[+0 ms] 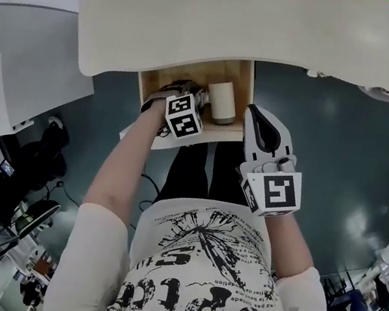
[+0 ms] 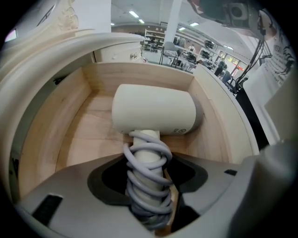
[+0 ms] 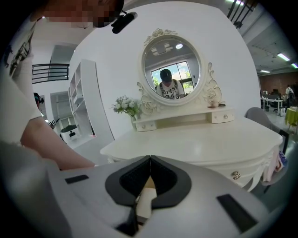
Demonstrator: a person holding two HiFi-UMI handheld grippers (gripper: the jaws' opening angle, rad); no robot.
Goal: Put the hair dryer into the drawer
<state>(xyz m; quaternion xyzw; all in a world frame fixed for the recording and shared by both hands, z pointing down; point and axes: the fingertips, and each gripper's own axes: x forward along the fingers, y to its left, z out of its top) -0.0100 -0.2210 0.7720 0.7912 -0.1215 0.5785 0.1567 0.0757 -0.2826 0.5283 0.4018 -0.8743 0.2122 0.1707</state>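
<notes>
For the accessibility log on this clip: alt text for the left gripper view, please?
The left gripper clamps the grey-cord-wrapped handle of a cream plastic hair dryer, whose barrel is inside an open pale wooden drawer. The white dressing table's rim curves above the drawer's left wall.

An ornate oval mirror (image 3: 171, 69) and small flowers (image 3: 125, 106) stand on the white dressing table (image 3: 195, 139).

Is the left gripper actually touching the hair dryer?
Touching. In the left gripper view, the left gripper is closed around the hair dryer, with its jaws on the cord-wrapped handle.
</notes>
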